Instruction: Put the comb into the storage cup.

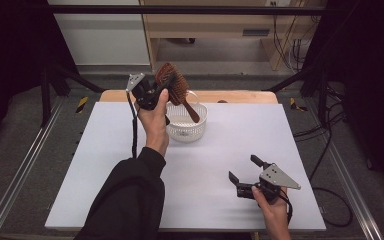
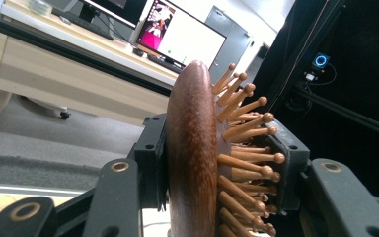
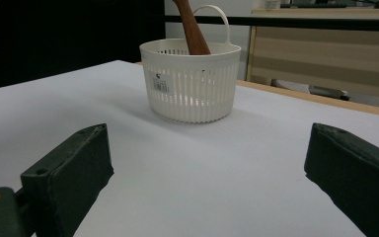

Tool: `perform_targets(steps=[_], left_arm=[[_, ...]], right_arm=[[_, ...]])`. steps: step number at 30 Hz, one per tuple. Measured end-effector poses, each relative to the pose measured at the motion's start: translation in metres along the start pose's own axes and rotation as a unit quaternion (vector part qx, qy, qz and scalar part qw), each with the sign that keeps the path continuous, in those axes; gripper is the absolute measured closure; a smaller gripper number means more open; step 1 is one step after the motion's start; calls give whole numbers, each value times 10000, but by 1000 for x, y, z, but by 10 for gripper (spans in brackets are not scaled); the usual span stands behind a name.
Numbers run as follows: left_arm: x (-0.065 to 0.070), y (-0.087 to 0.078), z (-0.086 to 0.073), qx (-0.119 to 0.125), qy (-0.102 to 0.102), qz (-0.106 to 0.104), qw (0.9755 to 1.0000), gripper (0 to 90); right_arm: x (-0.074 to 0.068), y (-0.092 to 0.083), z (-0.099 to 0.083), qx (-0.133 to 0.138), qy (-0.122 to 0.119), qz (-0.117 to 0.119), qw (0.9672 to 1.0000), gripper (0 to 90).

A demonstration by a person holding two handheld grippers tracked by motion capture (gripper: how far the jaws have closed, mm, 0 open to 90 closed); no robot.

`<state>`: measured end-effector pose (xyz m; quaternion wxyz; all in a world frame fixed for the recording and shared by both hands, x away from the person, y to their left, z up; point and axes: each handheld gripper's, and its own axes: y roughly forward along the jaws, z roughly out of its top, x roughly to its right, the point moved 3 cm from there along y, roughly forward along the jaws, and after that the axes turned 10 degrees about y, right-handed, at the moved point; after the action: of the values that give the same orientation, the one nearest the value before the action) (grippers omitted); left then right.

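Nearest the person, the right gripper (image 1: 246,174) rests low over the front right part of the white table (image 1: 105,190), its jaws spread wide with nothing between them; in the right gripper view both black jaws frame a bare stretch of the surface that runs unbroken to the basket. Open room lies all around this gripper: the table's front edge is just behind the hand, the right edge is near, and the whole middle of the board is free. Farther back, towards the rear middle of the table, stands the white slotted basket (image 1: 186,128) with its thin hoop handle (image 3: 212,12) upright, well inside every edge. Inside it rests the tip of the wooden hairbrush (image 1: 176,88), whose handle (image 3: 190,29) slants down over the rim into the basket. Above and just left of the basket, the left gripper (image 1: 161,89) is raised off the table and clamped on the brush's head; in the left gripper view one jaw presses the smooth brown back (image 2: 192,153) and the other meets the round-tipped wooden pins (image 2: 249,133). Beyond the wooden rear edge (image 1: 240,96) lie grey floor and a desk.
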<state>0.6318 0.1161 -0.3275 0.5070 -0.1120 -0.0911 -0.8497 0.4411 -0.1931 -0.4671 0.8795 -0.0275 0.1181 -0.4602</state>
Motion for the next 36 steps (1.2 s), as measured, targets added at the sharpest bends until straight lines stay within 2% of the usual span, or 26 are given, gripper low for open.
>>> perform_targets(steps=[10, 18, 24, 36], left_arm=[[-3, 6, -7, -18, -44, 18, 10000, 513], [-5, 6, -11, -76, 49, 24, 10000, 513], [-9, 3, -13, -67, -22, 33, 10000, 513], [-15, 3, -17, -86, -38, 44, 9999, 513]], right_arm=[[1, 0, -1, -6, 14, -3, 10000, 45], [0, 2, -2, -18, 79, 8, 10000, 45], [-1, 3, -3, -30, 47, 16, 10000, 45], [-1, 5, -4, -63, -19, -18, 10000, 47]])
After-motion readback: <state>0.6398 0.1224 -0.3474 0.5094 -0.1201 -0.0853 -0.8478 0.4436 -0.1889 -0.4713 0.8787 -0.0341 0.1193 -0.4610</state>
